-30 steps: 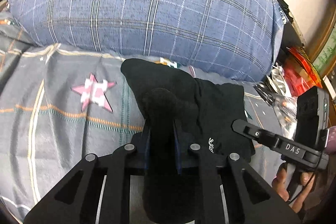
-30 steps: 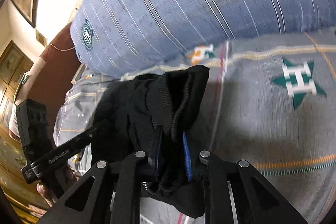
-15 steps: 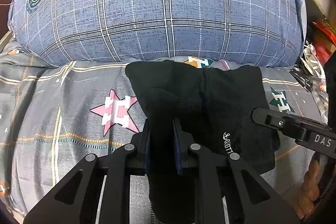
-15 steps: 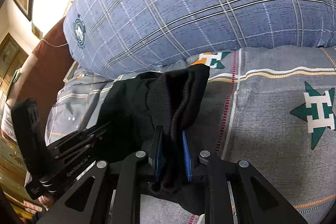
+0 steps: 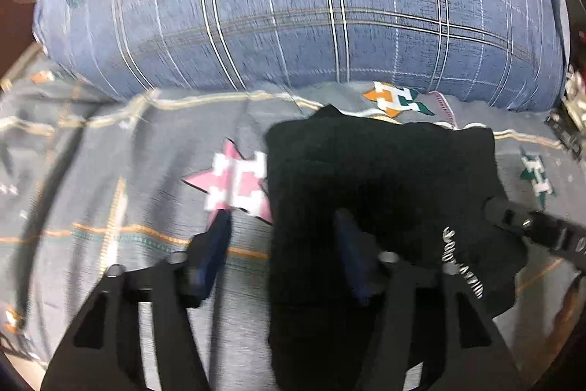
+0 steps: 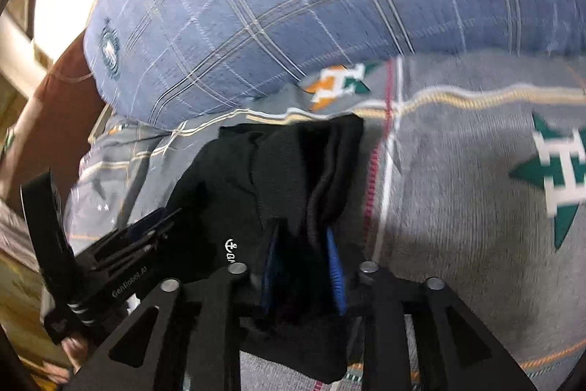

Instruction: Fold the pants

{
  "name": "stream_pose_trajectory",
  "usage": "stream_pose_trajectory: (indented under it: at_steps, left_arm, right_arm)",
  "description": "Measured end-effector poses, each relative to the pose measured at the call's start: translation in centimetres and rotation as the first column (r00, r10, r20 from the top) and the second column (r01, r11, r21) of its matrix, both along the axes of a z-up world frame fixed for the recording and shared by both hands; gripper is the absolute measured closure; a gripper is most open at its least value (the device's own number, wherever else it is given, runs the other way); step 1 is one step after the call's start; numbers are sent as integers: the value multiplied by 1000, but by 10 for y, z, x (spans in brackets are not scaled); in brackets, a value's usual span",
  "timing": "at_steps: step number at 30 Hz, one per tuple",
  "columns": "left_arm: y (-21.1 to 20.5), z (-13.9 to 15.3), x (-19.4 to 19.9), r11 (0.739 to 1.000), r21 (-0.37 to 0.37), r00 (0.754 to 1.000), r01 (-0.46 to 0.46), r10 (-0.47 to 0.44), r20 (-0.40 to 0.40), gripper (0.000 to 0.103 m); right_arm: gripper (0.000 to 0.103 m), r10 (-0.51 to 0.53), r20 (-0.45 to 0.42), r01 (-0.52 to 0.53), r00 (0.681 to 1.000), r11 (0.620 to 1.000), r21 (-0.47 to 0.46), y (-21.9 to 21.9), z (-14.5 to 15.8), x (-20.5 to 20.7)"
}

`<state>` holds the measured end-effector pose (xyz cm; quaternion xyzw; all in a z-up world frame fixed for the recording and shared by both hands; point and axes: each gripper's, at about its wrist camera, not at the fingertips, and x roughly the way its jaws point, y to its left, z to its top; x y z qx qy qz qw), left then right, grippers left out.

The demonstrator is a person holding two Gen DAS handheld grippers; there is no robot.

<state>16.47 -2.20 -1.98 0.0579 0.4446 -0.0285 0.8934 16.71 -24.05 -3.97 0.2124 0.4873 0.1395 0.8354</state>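
The black pants (image 5: 381, 178) lie folded in a compact bundle on the grey bedspread (image 5: 121, 171), just in front of the blue plaid pillow. My left gripper (image 5: 282, 229) is open, its jaws spread wide; one finger rests on the pants' left edge, the other on the bedspread. In the right wrist view the pants (image 6: 263, 178) are bunched between the blue pads of my right gripper (image 6: 302, 237), which is shut on their right edge. The right gripper also shows at the left view's right edge (image 5: 531, 229).
A big blue plaid pillow (image 5: 300, 6) fills the back of the bed. The bedspread carries star emblems, one pink (image 5: 238, 185) next to the pants. A brown headboard (image 6: 47, 120) stands at the left. Clutter lies past the pillow's right end (image 5: 571, 90).
My left gripper has opened and let go of the pants, which now lie flatter on the bedspread. The right gripper stays shut on its edge. Both views are blurred by motion.
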Motion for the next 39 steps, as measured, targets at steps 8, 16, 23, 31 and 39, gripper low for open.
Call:
stream_pose_trajectory:
  at_steps: [8, 16, 23, 31, 39]
  left_arm:
    - [0, 4, -7, 999, 51, 1000, 6, -7, 11, 36]
    - [1, 10, -12, 997, 70, 999, -10, 8, 31, 36]
    - [3, 11, -15, 996, 94, 999, -7, 3, 43, 36]
    - [3, 3, -12, 990, 138, 1000, 3, -3, 0, 27]
    - [14, 25, -30, 996, 93, 997, 5, -12, 77, 22]
  right_arm:
    - [59, 11, 26, -10, 1000, 998, -55, 6, 9, -12]
    - [59, -7, -34, 3, 999, 992, -130, 11, -6, -6]
    - [47, -23, -46, 13, 999, 980, -200, 13, -9, -7]
    - [36, -30, -65, 13, 997, 969, -247, 13, -15, -3]
    - [36, -18, -41, 9, 999, 979, -205, 7, 0, -12]
